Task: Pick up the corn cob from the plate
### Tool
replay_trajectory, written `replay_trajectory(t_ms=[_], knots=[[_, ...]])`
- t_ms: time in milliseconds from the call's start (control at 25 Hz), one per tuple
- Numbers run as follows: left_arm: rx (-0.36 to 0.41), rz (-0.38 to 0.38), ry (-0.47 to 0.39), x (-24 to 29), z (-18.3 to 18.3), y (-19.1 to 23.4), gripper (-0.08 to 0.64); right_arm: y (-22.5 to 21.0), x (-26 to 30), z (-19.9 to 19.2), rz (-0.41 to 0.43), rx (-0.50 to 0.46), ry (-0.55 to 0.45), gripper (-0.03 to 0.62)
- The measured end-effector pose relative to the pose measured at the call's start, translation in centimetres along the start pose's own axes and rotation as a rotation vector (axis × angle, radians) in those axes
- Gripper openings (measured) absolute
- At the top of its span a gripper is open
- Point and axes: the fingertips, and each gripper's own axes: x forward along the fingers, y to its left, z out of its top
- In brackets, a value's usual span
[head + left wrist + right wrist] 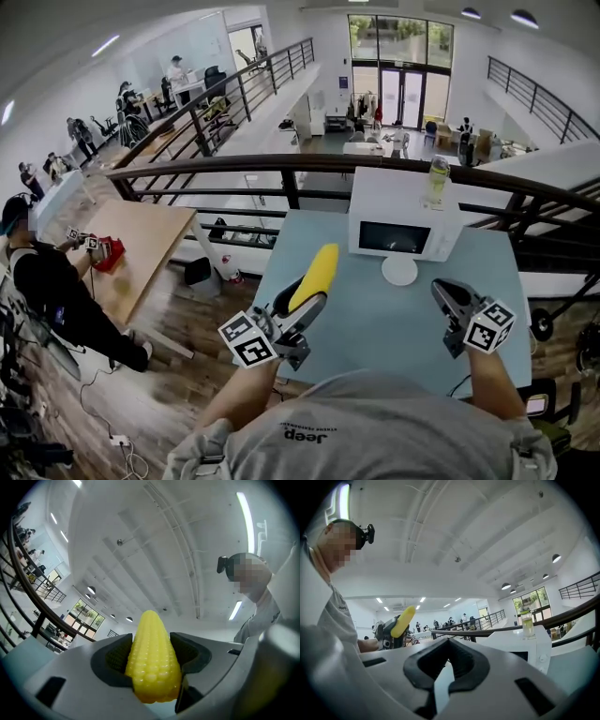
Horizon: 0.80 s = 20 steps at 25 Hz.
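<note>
Blue table: microwave, bottle atop, plate before it, the plate seen in head view only. Left gripper clamps corn cob; right gripper has its jaws together, holding nothing.

My right gripper fills the bottom of the view at six o'clock. Its dark pads meet at the tips, and nothing sits between them. At about ten o'clock from them, my left gripper is clamped on the yellow corn cob, which tilts up and to the right. At three o'clock a white microwave stands on the pale blue table, with a bottle upright on top of it. A dark railing runs across behind. My grey shirt takes up nine o'clock.
</note>
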Motion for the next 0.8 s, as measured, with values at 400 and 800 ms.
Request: replay_trajectory(t_ms=[400,800], knots=[[-0.146,-0.048,-0.013,-2.9,-2.6,0.6,0.264,2.7,-0.8,-2.0,-0.03,0.036,0.042,0.011],[-0.204,-0.011,-0.066,3.0,-8.0,-5.0,0.264,-1.6,-8.9,-1.2,0.034,0.02,0.037,0.011]])
